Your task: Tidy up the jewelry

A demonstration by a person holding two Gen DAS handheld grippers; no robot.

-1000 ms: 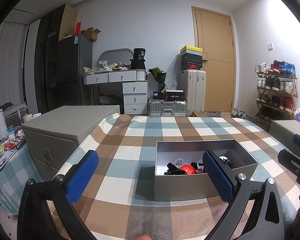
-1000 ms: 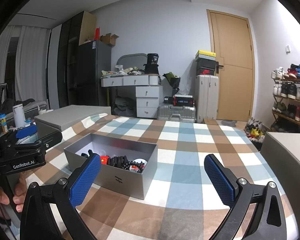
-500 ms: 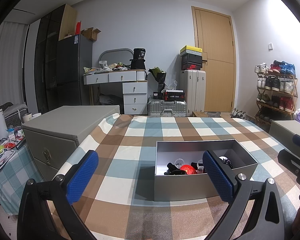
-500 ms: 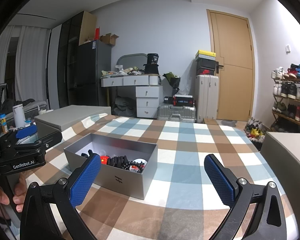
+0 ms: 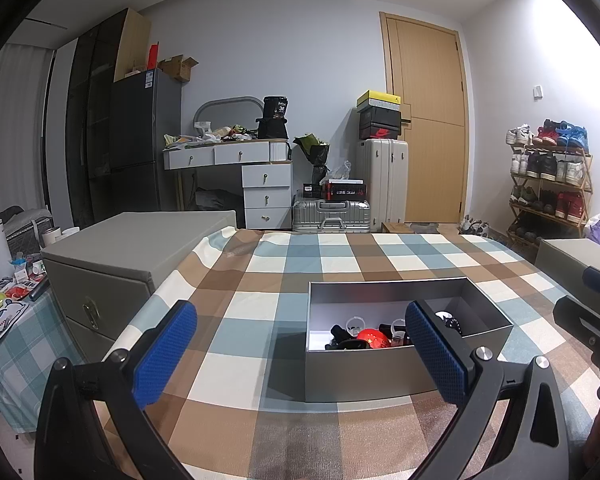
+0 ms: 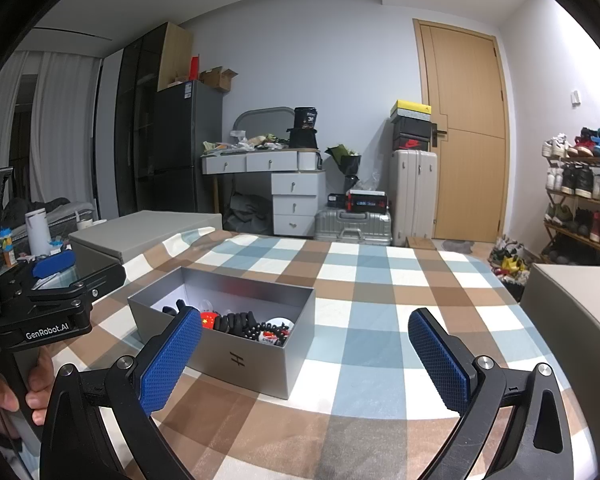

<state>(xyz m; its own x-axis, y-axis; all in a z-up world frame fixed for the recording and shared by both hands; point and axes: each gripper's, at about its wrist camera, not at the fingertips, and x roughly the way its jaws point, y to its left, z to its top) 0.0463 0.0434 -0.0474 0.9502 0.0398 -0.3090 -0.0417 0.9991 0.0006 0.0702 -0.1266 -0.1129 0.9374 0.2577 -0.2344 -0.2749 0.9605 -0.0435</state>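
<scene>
Your left gripper (image 5: 300, 356) is spread wide with nothing between its blue pads (image 5: 438, 354), held above the checked tablecloth (image 5: 340, 256) just in front of the open grey box (image 5: 364, 372). Your right gripper (image 6: 306, 360) is equally wide and empty, to the right of the box. The jewelry (image 6: 244, 324), a jumble of dark beaded pieces, a red item and small white rings, lies inside the box. Your hand (image 6: 4, 396) grips the left tool's handle, left of the box.
</scene>
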